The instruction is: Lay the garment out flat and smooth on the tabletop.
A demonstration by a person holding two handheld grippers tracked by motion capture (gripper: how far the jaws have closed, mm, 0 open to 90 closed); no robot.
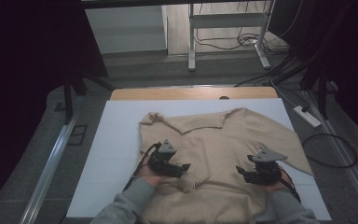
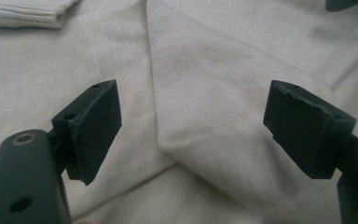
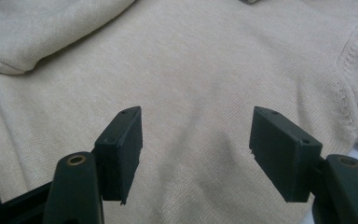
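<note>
Your left gripper [image 1: 185, 166] wide open, empty, over sweater [image 1: 223, 140], folded flap's [image 2: 205, 107] point straight ahead between jaws. Right gripper [image 1: 239, 171] open, empty, over plain knit.

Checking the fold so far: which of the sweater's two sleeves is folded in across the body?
The sleeve by the left gripper is folded across the sweater; the other sleeve, beyond the right gripper, lies spread outward.

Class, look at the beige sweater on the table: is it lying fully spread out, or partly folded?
Partly folded. On the beige sweater, one sleeve is folded in across the body, its edge overlapping the front; the other sleeve still extends outward.
</note>
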